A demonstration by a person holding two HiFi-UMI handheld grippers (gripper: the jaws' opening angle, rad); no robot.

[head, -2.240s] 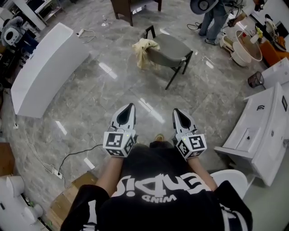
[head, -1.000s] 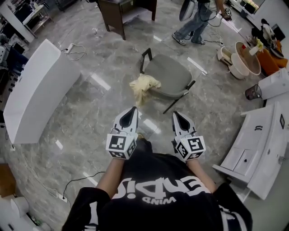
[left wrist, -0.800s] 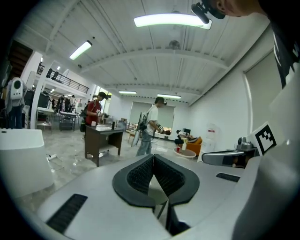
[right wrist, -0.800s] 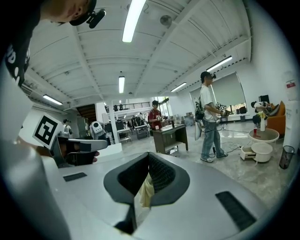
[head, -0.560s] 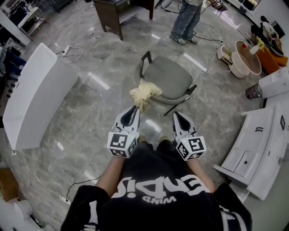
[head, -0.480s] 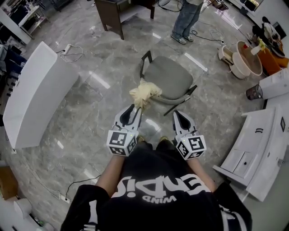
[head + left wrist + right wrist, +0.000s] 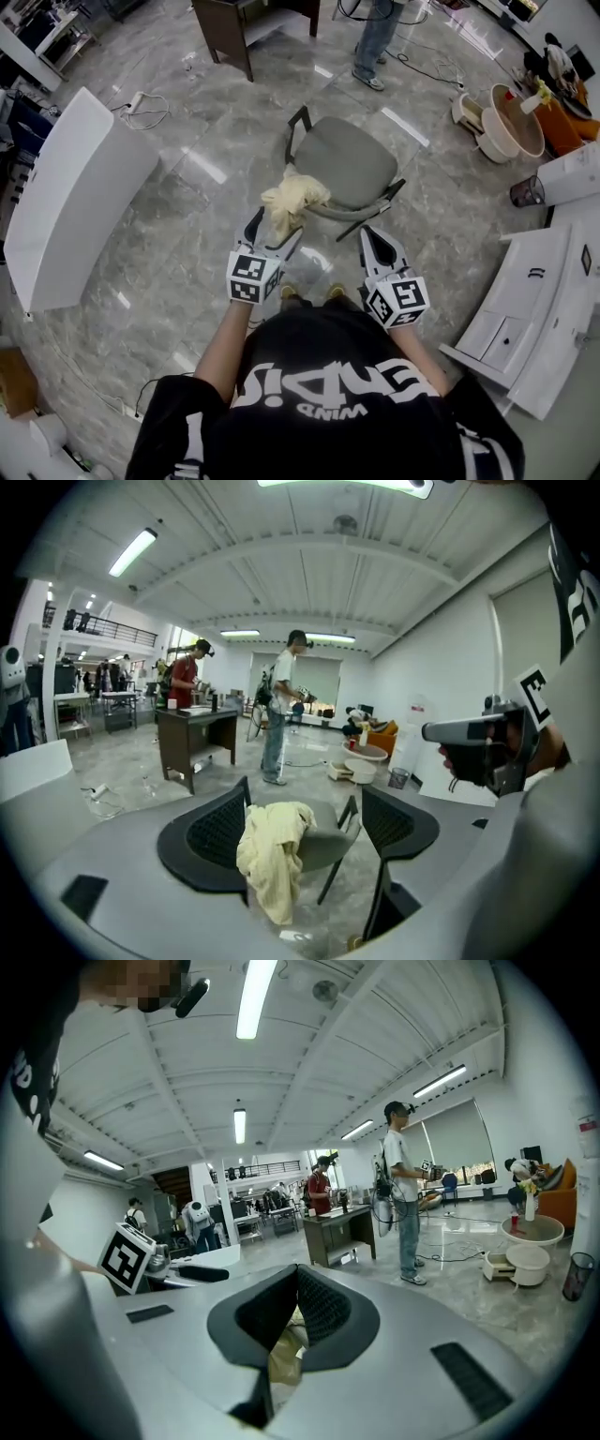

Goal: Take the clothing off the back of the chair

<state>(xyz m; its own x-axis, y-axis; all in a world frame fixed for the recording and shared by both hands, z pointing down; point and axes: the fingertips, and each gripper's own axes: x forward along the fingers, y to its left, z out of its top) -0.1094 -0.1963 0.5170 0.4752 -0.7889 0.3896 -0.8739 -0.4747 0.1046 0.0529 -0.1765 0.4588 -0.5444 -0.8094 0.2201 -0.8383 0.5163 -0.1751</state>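
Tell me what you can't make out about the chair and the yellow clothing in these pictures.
- One end of the chair back: the clothing draped over it hides it, in the head view and the left gripper view.
- Most of the clothing, right gripper view: the right tool, jaws together, blocks all but a sliver.
- Standing person, head view: cut off above the legs by the top edge.

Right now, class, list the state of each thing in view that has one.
Grey chair, upright, seat bare.
Yellow garment, draped over the chair back, ungripped.
Left gripper, jaws opening, garment between them, pads clear.
Right gripper, shut, empty.
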